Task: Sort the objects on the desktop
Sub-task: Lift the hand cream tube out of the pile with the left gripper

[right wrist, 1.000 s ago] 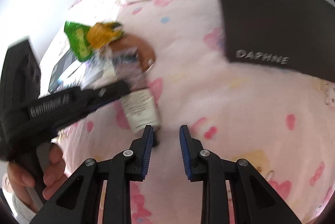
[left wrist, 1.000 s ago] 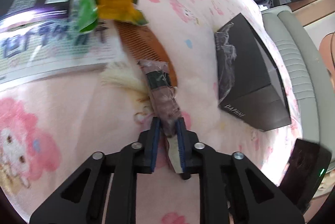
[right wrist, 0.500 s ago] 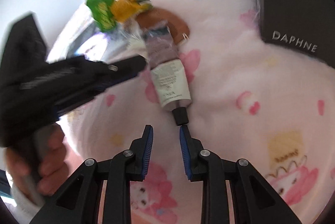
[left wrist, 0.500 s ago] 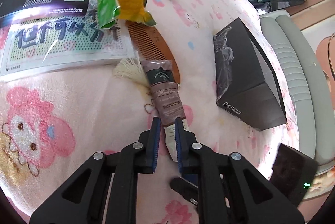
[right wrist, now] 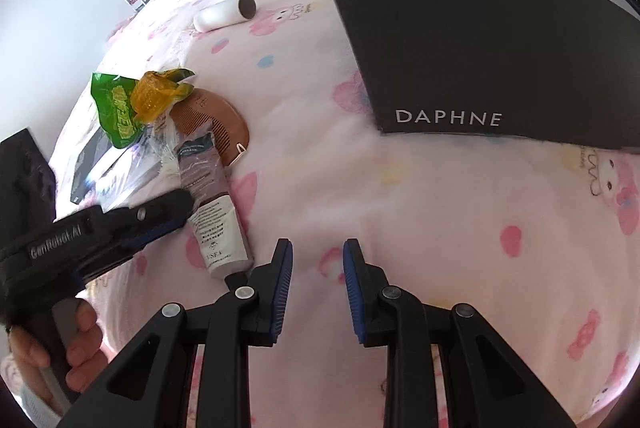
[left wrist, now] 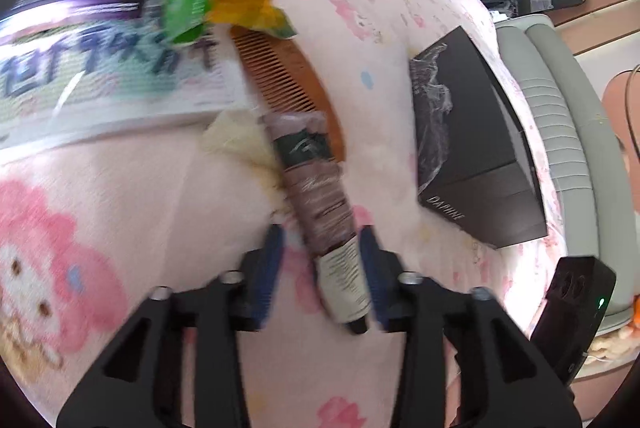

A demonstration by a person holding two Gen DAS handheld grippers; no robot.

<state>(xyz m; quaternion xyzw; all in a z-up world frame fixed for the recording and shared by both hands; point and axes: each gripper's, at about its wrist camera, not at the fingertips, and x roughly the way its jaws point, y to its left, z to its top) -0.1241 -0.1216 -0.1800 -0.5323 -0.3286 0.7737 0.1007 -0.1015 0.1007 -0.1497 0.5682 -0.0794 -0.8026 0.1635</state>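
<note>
Brown-white tube (left wrist: pixel 324 212) lies btwn opening left jaws, untouched; right jaws apart, holding nothing.

bright daylight; left wrist view motion-blurred, fisheye edges bent.

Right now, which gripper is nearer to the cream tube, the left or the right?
Left. The left gripper has the cream tube between its opening jaws. The right gripper hangs open beside the tube's cap, with nothing between its pads.

Home, cartoon-print pink blanket (right wrist: pixel 400 188), grey sofa (left wrist: pixel 560 132)
</note>
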